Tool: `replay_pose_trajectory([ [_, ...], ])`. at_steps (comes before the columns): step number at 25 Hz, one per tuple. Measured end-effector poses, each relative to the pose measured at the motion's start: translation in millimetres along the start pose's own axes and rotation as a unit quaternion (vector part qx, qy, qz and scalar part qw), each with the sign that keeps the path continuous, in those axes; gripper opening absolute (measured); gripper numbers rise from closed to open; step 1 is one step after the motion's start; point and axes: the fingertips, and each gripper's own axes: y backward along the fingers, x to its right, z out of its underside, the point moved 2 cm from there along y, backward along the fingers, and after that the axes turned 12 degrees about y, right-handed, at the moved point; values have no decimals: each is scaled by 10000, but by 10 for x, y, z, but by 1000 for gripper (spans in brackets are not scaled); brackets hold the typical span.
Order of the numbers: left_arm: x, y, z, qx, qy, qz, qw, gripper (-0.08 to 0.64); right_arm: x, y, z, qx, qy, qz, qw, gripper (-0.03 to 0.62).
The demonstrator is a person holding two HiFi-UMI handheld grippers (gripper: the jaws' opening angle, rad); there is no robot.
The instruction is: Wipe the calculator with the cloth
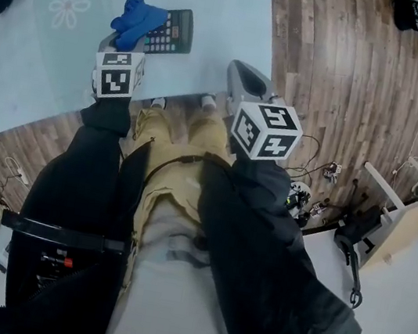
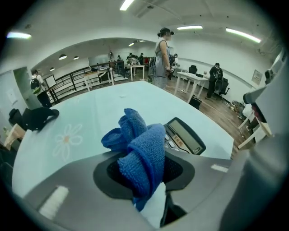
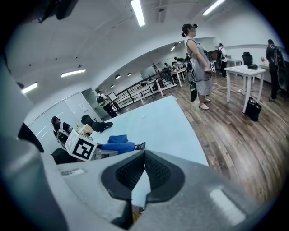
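**Cloth gripped, calculator awaiting the wipe**

Nearest, the right gripper (image 3: pixel 144 168) is shut on nothing and parked by the table (image 1: pixel 219 13) edge, clear of the work. The bunched blue microfibre cloth (image 2: pixel 141 155) is pinched in the left gripper (image 2: pixel 151 185), presumably as a wiping pad. At two o'clock beyond it, the dark calculator (image 2: pixel 184 135) lies flat, with coloured keys and a grey display.
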Motion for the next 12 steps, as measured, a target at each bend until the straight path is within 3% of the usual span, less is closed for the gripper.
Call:
replay_pose_trajectory([
  [12, 564, -43, 416, -407, 135, 586, 9974, 141, -65, -49, -47, 15, 20, -109, 9999, -2],
])
